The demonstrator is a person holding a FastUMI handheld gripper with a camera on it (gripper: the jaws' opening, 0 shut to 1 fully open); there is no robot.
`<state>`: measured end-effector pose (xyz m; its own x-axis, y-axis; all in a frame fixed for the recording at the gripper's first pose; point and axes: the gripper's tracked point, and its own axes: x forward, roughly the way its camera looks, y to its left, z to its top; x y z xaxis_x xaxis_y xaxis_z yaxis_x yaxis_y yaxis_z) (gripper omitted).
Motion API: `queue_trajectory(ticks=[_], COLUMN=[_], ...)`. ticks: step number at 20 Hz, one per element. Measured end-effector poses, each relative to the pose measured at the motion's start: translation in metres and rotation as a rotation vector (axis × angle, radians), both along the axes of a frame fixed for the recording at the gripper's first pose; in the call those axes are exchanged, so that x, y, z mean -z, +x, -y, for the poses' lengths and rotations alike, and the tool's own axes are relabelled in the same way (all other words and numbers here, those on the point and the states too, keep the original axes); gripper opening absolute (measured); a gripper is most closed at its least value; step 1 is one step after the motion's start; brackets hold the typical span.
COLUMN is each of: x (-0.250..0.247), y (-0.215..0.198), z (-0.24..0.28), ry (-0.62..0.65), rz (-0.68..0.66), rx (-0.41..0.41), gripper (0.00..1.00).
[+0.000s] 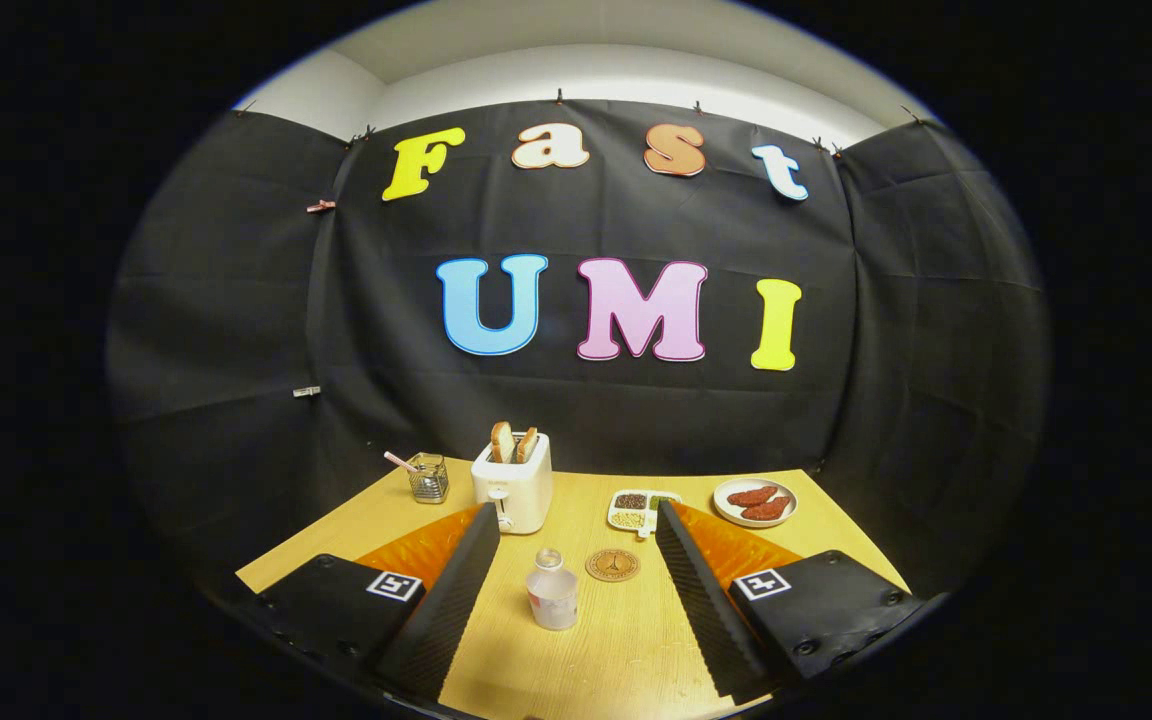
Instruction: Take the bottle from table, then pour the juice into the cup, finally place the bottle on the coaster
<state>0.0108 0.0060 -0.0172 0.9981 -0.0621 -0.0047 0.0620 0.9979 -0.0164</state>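
Your gripper is spread wide and has hold of nothing; both fingers hang clear above the counter with a broad gap between them. The bottle stands upright inside that gap, dead ahead at about 12 o'clock, a touch nearer your left finger than your right and touching neither. Its long axis is vertical, cap up, so I judge a level, straight-in approach will put the fingers either side of its body. Shade slightly toward 11 o'clock to centre it before you close.

The coaster lies flat just beside the bottle, at about 1 o'clock from it and a little farther off, also between the fingers. Beyond the fingertips, the toaster sits at 11 o'clock, the divided dish at 12 to 1 o'clock and the plate at 1 o'clock.

I cannot make out the pouring cup with certainty; the small glass container at 10 to 11 o'clock, left of the toaster, may be it.
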Motion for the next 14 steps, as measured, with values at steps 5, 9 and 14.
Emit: queue_trajectory(ticks=[5, 9, 14], x=[0.004, 0.012, 0.036], y=[0.006, 0.010, 0.018], z=[-0.008, -0.011, -0.011], ry=[0.011, 0.027, 0.027], rz=[-0.001, -0.007, -0.028], rx=[0.014, 0.036, 0.075], gripper=[0.97, 0.97, 0.97])
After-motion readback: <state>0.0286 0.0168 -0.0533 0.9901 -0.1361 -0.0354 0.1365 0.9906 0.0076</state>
